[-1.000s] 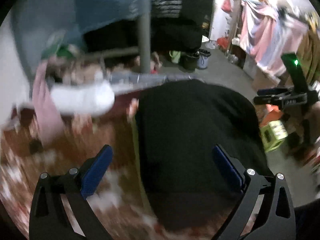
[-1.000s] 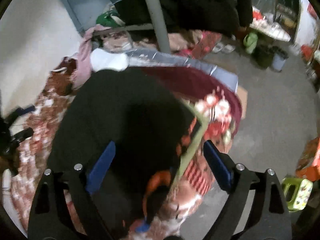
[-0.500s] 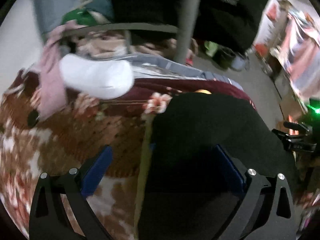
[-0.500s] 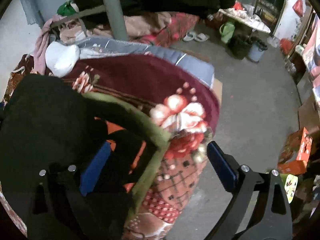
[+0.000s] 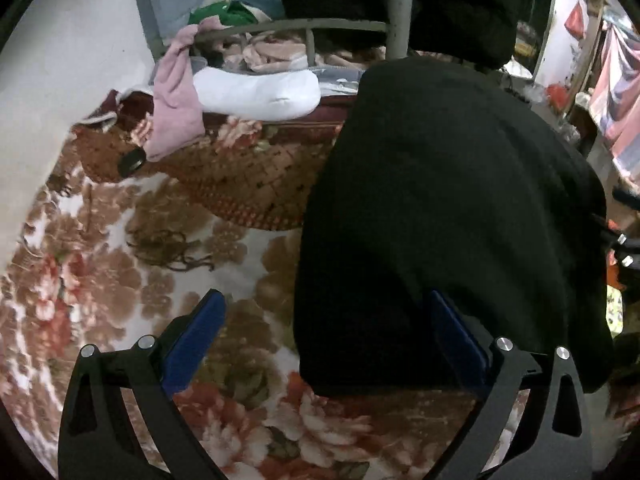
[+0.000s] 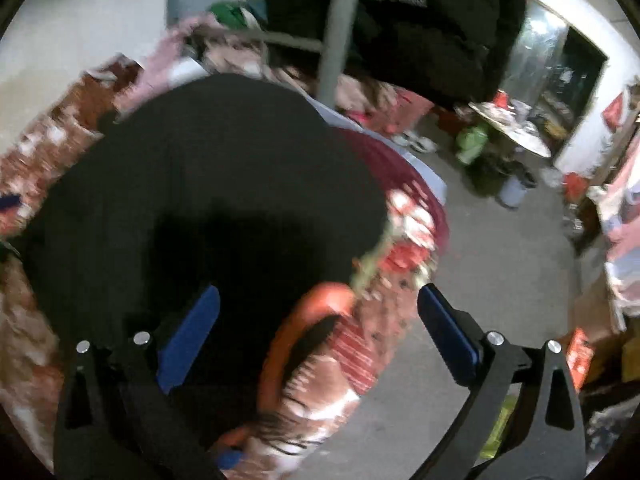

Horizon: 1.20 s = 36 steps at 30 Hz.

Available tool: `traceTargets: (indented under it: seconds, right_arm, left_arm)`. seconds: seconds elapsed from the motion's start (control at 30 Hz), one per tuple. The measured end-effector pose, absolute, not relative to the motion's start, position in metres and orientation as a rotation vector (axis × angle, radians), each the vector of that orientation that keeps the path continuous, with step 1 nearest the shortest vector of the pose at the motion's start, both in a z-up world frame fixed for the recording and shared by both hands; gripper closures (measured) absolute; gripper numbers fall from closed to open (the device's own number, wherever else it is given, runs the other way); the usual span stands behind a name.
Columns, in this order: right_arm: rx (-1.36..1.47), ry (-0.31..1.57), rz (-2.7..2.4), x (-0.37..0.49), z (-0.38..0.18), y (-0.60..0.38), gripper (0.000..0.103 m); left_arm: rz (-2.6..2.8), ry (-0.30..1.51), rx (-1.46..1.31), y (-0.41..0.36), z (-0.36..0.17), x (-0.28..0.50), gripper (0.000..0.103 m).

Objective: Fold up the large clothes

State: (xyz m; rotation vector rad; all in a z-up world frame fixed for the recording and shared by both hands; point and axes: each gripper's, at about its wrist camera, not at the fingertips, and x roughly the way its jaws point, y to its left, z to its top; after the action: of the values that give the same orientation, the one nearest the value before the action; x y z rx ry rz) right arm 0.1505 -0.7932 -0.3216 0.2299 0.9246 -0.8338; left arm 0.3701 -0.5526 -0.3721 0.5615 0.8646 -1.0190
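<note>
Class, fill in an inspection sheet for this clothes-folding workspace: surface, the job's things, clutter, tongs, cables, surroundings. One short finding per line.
Surface: floral blanket spread over a bed.
Job's things: black garment lying on the blanket, reaching its right-hand edge.
Clutter: white pillow, pink cloth and a small black object near the far end.
Tongs: left tongs open, garment's near edge between them; right tongs open after widening, over garment and blanket edge.
Cables: nothing seen.
Surroundings: grey metal post, hanging dark clothes, concrete floor.

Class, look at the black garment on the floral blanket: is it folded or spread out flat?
Folded, it appears. The black garment forms a compact block with a straight near edge on the floral blanket; no sleeves show.
</note>
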Motion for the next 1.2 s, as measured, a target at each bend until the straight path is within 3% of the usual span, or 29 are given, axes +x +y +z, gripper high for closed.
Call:
traceTargets:
  seconds: [0.17, 0.5, 0.67, 1.2]
  right_arm:
    - [0.173, 0.903, -0.971, 0.113, -0.317, -0.784, 0.01]
    - [0.285, 0.693, -0.884, 0.063, -0.182, -0.634, 0.005]
    - [0.299, 0.703, -0.873, 0.047, -0.137, -0.574, 0.005]
    - [0.34, 0.727, -0.869, 0.009, -0.081, -0.495, 0.005]
  left_arm:
    - [-1.001, 0.761, 0.439, -0.514, -0.34, 0.368, 0.005]
    - [-1.195, 0.791, 0.369, -0.409, -0.255, 0.287, 0.005]
    - [-1.22, 0.821, 0.373, -0.36, -0.224, 0.257, 0.005]
    - [-1.221, 0.814, 0.317, -0.302, -0.167, 0.216, 0.005]
